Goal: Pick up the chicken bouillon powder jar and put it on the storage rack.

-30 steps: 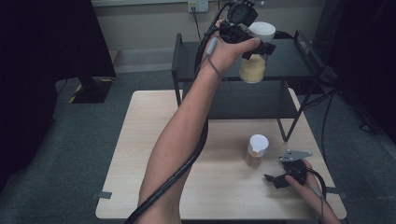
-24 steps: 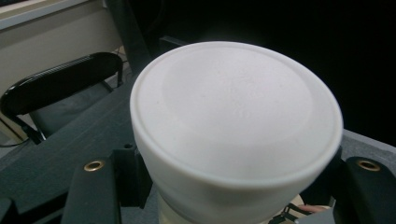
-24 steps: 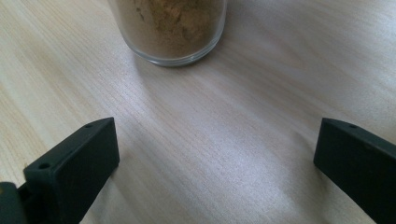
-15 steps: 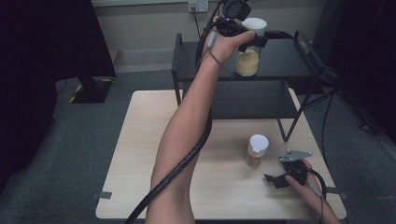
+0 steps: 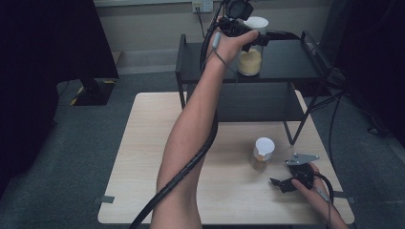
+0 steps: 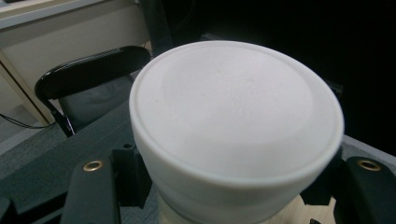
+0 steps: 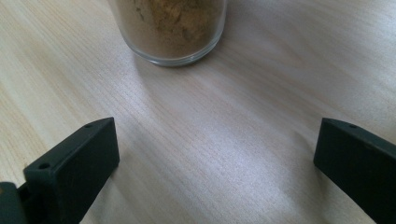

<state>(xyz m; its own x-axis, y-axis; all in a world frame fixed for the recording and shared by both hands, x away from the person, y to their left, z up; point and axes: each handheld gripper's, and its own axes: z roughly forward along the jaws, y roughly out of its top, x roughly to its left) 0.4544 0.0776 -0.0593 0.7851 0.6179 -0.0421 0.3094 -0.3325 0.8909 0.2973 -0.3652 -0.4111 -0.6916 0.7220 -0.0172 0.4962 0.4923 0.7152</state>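
A glass jar of yellow powder (image 5: 250,61) with a white lid (image 6: 236,112) stands on the top of the black shelf (image 5: 291,62) at the back. My left gripper (image 5: 253,39) is shut on it just under the lid, its jaws pressed on either side. A second jar with brown powder (image 5: 261,153) and a white lid stands on the wooden table (image 5: 143,157); its glass base (image 7: 170,28) lies just ahead of my right gripper (image 7: 217,154). That right gripper (image 5: 282,183) rests low at the table's right front, open and holding nothing.
The black two-level shelf stands across the table's back edge, its legs (image 5: 297,125) reaching onto the tabletop. A black chair (image 6: 88,79) sits beyond the shelf. Cables (image 5: 334,119) hang at the right. Grey carpet surrounds the table.
My left gripper has carried the yellow-powder jar down and slightly left until it stands on the shelf top. The right gripper and the brown jar have stayed put.
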